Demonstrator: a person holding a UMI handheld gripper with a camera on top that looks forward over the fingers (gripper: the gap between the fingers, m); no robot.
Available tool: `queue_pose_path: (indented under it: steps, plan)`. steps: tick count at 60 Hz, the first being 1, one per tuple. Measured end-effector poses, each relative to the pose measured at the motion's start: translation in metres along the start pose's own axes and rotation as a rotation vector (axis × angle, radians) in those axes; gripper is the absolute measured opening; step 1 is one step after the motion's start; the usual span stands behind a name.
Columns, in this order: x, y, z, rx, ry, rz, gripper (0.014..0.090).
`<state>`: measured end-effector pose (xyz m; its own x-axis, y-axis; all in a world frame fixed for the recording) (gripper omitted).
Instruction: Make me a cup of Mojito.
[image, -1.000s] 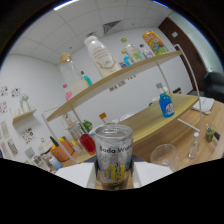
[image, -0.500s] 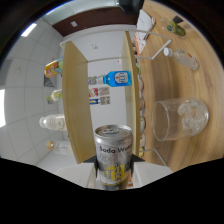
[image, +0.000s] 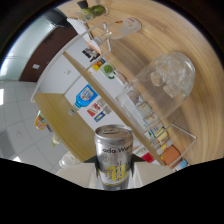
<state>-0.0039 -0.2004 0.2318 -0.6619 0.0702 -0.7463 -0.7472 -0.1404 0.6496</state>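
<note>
My gripper (image: 114, 172) is shut on a silver soda water can (image: 114, 152) with a closed top and yellow print, held between the white fingers (image: 80, 172). The whole view is rolled far over, so the wooden table (image: 165, 45) now fills the space beyond and above the can. A clear glass (image: 167, 80) holding ice cubes stands on that table, beyond the can and off to its right. Lime pieces (image: 95, 10) lie farther off on the table.
A wooden shelf unit (image: 75, 120) with a blue bottle (image: 85, 95) and several small bottles and jars runs beyond the can. A clear jug or measuring glass (image: 117, 27) stands on the table past the iced glass. White wall and ceiling lie to the left.
The gripper has rolled further over with the can, tipping it. The table and the iced glass have swung from the right side to above and beyond the can.
</note>
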Motion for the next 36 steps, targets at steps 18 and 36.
queue_pose_path:
  steps: [18,36]
  plan:
    - [-0.021,0.03,-0.001,-0.032,0.079,-0.586,0.0503]
    - [-0.028,0.071,0.008,-0.05,0.109,-1.681,0.0502]
